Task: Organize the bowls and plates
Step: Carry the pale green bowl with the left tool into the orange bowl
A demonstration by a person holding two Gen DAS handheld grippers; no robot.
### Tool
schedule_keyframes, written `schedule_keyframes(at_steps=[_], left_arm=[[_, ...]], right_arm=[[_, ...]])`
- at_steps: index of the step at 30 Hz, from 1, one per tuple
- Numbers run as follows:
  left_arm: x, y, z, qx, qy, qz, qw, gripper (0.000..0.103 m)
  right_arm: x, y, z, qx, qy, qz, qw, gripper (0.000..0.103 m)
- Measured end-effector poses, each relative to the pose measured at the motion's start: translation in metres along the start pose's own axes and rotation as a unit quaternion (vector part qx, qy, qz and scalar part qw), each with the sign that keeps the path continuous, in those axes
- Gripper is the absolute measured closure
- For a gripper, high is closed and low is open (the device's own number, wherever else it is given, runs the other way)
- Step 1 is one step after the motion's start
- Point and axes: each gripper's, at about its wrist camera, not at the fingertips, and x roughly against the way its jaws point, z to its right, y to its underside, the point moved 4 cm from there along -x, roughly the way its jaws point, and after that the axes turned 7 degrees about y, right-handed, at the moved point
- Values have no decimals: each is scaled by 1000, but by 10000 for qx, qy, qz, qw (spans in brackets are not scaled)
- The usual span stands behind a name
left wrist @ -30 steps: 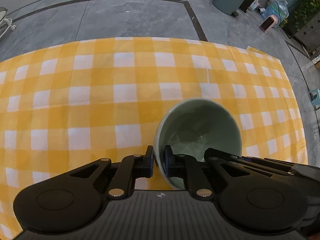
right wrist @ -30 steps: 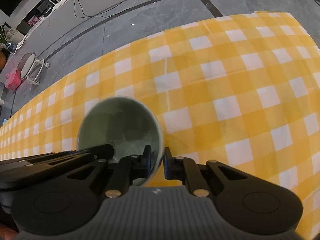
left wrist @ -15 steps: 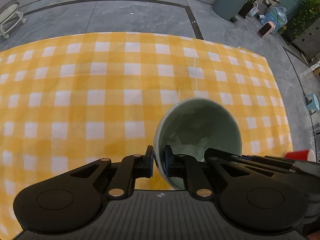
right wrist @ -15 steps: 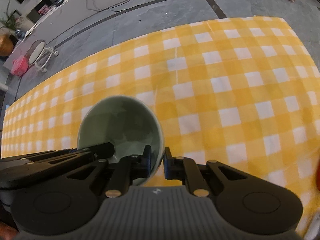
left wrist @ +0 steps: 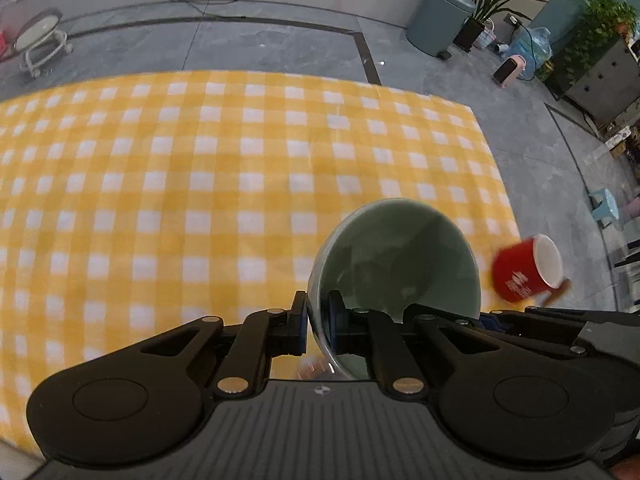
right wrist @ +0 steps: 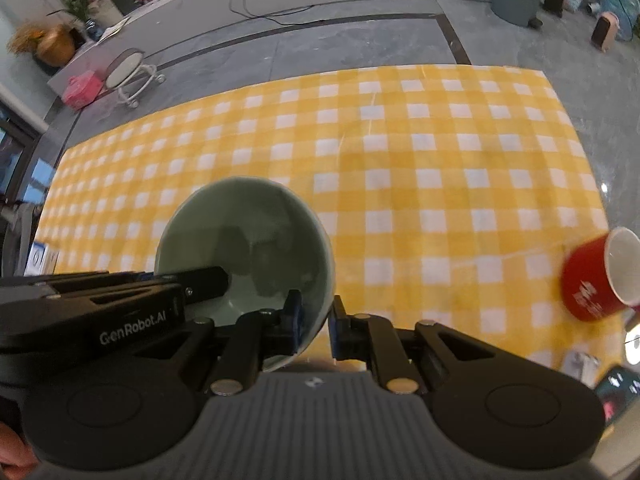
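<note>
Left wrist view: pale green bowl, glossy, deep, tipped with its mouth toward the camera, held above the yellow-and-white checked tablecloth. Left gripper nearly closed, clamped on the bowl's near-left rim, one pad outside the wall, one inside. Right gripper reaching in from the bowl's right side. Right wrist view: same bowl at lower left, right gripper pinching its right rim with a narrow gap, left gripper entering from the bowl's left, one finger lying inside. Red mug, white within, blurred, right of the bowl near the tabletop edge. Beyond the bowl, grey tiled floor, a round grey-green bin, potted plants, a small wheeled stool.
</note>
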Motion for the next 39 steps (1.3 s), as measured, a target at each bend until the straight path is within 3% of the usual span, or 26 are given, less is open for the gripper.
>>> schedule_keyframes(at_steps=[7,13,26,39], left_arm=[[12,43,17,-21,58,-183,9998,92],[5,65,28,-40,90,-364,9993,91],[-39,88,3,186,-39,-1046,9943,92],[-64,88,-9,183,-125,-1354,9905,91]], right_arm=[[34,55,9,231,-35,-143,9996,91],[41,76,16,431,25,-243,9988,91],[-13,96,21,465,-219,-669,9964,90],[-52,97,21,582,-110,-863,9945,91]])
